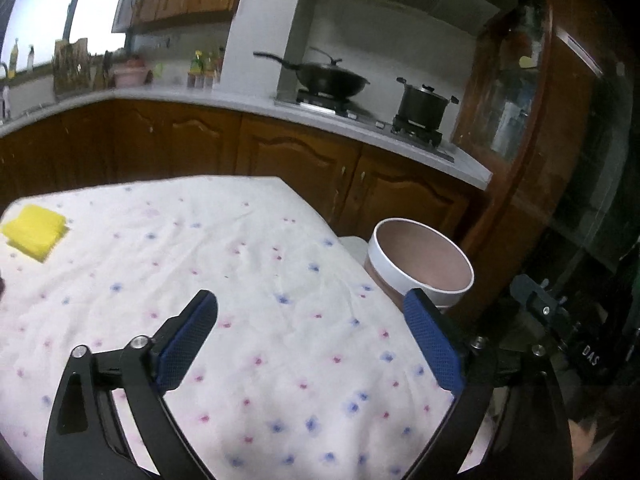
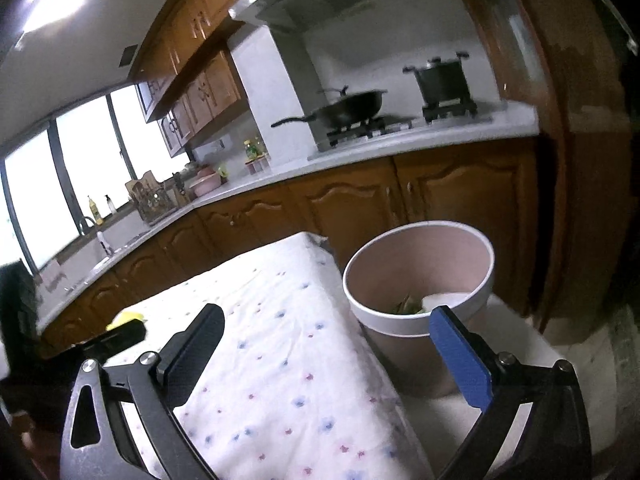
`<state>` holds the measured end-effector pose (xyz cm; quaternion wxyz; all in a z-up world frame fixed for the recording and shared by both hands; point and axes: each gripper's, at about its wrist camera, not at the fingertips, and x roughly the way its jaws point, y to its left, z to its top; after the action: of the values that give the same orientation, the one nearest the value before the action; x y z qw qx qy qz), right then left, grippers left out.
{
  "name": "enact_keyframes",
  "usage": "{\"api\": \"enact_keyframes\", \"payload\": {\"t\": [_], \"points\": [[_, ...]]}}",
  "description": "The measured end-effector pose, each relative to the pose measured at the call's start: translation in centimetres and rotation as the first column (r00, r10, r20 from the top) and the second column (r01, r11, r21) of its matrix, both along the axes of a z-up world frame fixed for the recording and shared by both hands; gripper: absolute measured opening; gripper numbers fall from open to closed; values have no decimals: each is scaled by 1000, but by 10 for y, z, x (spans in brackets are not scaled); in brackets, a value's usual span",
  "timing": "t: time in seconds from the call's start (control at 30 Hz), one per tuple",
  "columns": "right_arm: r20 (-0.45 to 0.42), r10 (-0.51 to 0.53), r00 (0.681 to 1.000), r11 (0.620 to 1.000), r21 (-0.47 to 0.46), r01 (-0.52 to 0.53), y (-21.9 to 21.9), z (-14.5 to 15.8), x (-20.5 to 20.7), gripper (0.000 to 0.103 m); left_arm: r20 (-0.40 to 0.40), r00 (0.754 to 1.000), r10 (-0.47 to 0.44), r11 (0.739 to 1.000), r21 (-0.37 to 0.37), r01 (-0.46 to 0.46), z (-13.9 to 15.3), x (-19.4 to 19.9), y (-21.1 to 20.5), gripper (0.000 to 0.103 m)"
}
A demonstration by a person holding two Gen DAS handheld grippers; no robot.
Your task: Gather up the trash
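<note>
A pink bin with a white rim (image 1: 420,264) stands beside the table's right edge; the right wrist view shows it (image 2: 416,276) holding green scraps (image 2: 406,306) and a white wad (image 2: 444,300). My left gripper (image 1: 310,312) is open and empty above the flowered tablecloth (image 1: 200,280). My right gripper (image 2: 326,320) is open and empty over the table's right edge, just before the bin. A yellow sponge (image 1: 34,230) lies at the table's far left; part of it shows in the right wrist view (image 2: 124,316).
A kitchen counter (image 1: 240,100) runs behind the table with a wok (image 1: 332,78) and a pot (image 1: 424,104) on a stove. Wooden cabinets (image 1: 280,156) stand below. A dark wooden cupboard (image 1: 520,100) is at the right. A white surface (image 2: 500,400) lies under the bin.
</note>
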<state>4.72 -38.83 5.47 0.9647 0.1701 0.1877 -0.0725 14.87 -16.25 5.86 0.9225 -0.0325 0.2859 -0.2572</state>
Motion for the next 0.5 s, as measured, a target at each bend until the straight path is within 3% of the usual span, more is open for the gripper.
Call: {"api": "enact_keyframes", "payload": {"t": [0.27,0.5], "points": [[50,-19,999,996,-90,23,29,20,-25,103,142,989,48,997,51,-56,13,-41,15,103],[96,-6,995,982,-187,24,61,23,-41,103,150,986,76,994,62,-86,3,-56,28,103]]}}
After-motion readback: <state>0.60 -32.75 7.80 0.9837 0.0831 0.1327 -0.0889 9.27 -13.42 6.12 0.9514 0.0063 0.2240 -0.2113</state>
